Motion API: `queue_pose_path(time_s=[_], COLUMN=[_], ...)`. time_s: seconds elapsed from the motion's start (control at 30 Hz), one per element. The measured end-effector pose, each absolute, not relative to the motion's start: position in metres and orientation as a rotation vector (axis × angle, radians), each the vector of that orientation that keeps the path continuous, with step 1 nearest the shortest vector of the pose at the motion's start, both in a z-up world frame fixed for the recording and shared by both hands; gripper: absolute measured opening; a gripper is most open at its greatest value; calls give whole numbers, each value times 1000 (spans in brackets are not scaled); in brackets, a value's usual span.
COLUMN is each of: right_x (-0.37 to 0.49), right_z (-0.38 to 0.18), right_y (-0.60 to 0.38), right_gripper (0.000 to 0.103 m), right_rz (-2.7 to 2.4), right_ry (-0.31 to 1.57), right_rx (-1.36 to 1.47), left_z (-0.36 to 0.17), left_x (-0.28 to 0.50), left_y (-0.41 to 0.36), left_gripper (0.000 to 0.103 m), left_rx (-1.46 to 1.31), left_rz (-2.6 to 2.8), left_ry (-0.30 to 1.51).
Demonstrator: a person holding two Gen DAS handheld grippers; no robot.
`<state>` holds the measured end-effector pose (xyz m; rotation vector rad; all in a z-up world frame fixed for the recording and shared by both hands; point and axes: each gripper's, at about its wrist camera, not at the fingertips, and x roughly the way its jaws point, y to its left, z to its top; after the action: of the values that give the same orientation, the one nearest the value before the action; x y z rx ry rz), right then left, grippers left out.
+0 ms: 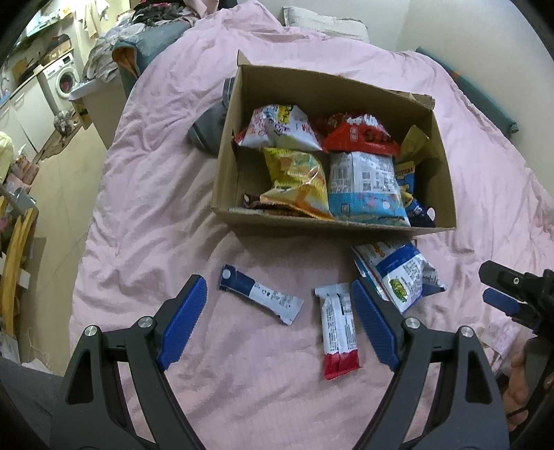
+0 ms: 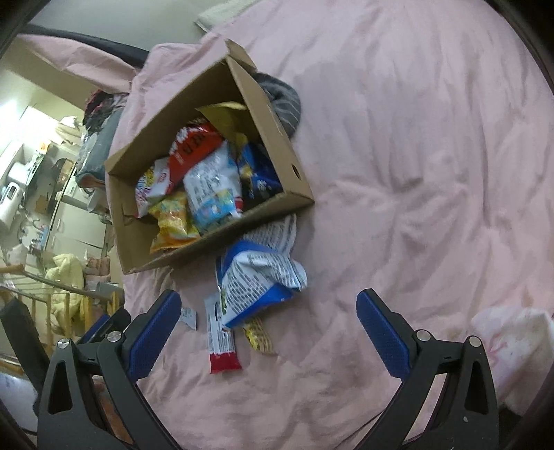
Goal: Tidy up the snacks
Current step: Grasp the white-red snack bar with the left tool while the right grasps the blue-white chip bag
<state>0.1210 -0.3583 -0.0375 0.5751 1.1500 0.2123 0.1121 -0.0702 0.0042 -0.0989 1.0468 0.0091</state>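
Note:
A cardboard box (image 1: 235,162) (image 2: 294,180) on the pink bed holds several snack bags. In front of it lie a blue-and-white bar wrapper (image 1: 259,294), a white-and-red bar wrapper (image 1: 337,332) (image 2: 221,341) and a blue-and-white chip bag (image 1: 401,273) (image 2: 259,277). A small yellow packet (image 2: 259,334) pokes out under the bag. My left gripper (image 1: 277,323) is open and empty above the two bars. My right gripper (image 2: 268,332) is open and empty over the chip bag and red bar; it also shows at the right edge of the left wrist view (image 1: 509,294).
A grey cloth (image 1: 207,128) (image 2: 284,100) lies against the box's far side. A pillow (image 1: 325,20) lies at the bed's head. A white plush item (image 2: 512,342) lies at right. The bed's left edge drops to the floor, with a washing machine (image 1: 62,79) beyond.

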Motion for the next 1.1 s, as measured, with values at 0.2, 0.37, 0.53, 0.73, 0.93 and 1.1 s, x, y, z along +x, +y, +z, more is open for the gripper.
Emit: queue_pose_path(time_s=[0.2,0.37,0.53,0.73,0.93,1.1], right_x=[123,125,125,127,127,130], right_z=[-47,-48,-50,-52,-51,-49], right_y=[-367,-366,-367,-367,-366,-361], right_gripper=[103,103,103,103,103,103], right_rz=[188,185,176,167,173,177], right_ry=[1183,1191,1197,1204,1200,1196], right_rx=[650,653,651,640,642,630], left_z=[-13,-49,-84,-107,-88,-51], left_x=[111,113,115,121,116,105], left_y=[-76,-108,-130,-141,-135,-125], left_gripper=[82,68,61,28,28,28], left_rx=[-124,-105,-53,-21,-22,-9], left_rz=[1,-67,-54,-68,-112,-150], left_ry=[1107,1242,1301,1340,1315,1258])
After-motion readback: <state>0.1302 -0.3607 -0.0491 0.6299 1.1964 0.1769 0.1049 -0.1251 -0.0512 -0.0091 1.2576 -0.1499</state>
